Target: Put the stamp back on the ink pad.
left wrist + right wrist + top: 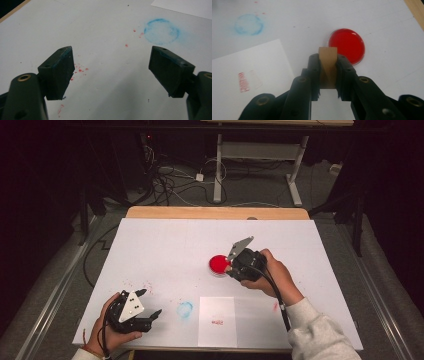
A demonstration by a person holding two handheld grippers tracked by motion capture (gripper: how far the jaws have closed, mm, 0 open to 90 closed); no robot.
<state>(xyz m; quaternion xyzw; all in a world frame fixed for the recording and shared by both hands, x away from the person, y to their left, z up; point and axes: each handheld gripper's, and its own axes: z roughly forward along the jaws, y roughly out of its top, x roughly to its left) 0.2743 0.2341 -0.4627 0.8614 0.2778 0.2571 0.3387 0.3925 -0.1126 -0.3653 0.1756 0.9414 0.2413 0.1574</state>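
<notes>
My right gripper (327,72) is shut on a small wooden stamp block (327,65), held just short of a round red ink pad (348,47). From above, the right gripper (233,268) sits at the right edge of the red ink pad (217,264). A white sheet of paper (217,320) near the table's front edge carries a red stamp mark (244,81). My left gripper (147,305) rests at the front left, jaws wide apart. Its fingers (61,71) have nothing between them, above the white table cover (105,75).
A blue ring stain (162,31) marks the cover left of the paper, with red ink specks (80,70) scattered nearby. The wooden table edge (215,212) runs along the back. Desk legs and cables (200,177) stand on the floor beyond.
</notes>
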